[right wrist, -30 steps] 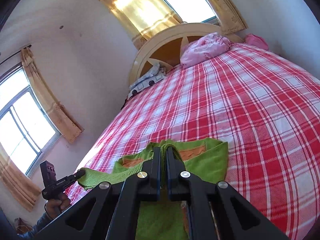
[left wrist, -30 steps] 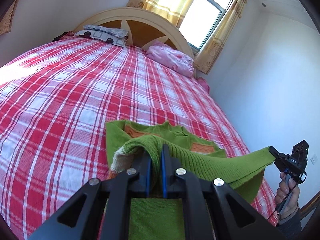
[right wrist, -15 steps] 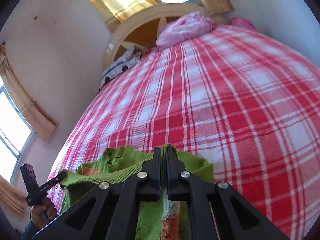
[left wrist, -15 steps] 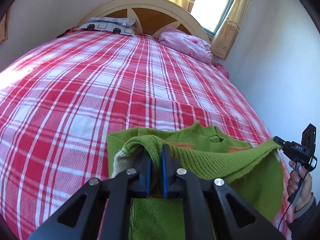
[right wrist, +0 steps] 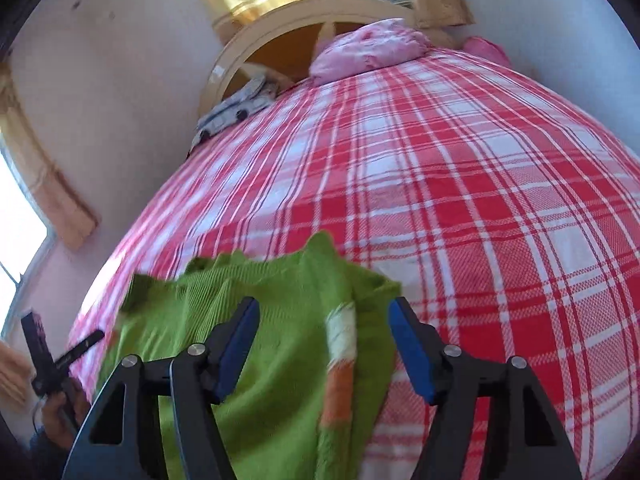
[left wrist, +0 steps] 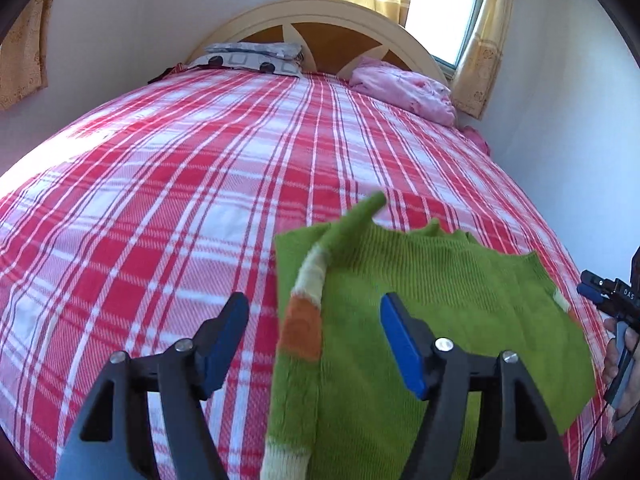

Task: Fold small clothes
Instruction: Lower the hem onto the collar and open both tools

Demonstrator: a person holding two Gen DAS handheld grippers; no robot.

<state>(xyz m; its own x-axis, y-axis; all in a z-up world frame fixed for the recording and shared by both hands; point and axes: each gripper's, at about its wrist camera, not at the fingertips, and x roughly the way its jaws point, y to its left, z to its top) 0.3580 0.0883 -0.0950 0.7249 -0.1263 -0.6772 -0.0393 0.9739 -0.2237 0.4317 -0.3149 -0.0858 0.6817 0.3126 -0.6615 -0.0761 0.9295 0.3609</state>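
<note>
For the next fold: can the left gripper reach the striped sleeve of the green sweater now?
Probably yes. The left gripper has just been opening its jaws, and the striped sleeve of the green sweater lies loose between them on the bed, with nothing covering it.

Two close views, shared bed (left wrist: 168,184)

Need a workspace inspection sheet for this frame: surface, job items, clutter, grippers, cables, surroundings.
Surface: bed with red plaid sheet, mostly bare.
Job's things: green knit sweater lying on the sheet, a striped sleeve laid along each side.
Clutter: patterned pillow and pink bundle at the headboard.
Grippers: left gripper and right gripper open, jaws have just been opening; sweater below them, not pinched.
Cables: thin cable below the right hand.
Surroundings: white walls, window, yellow curtains.
</note>
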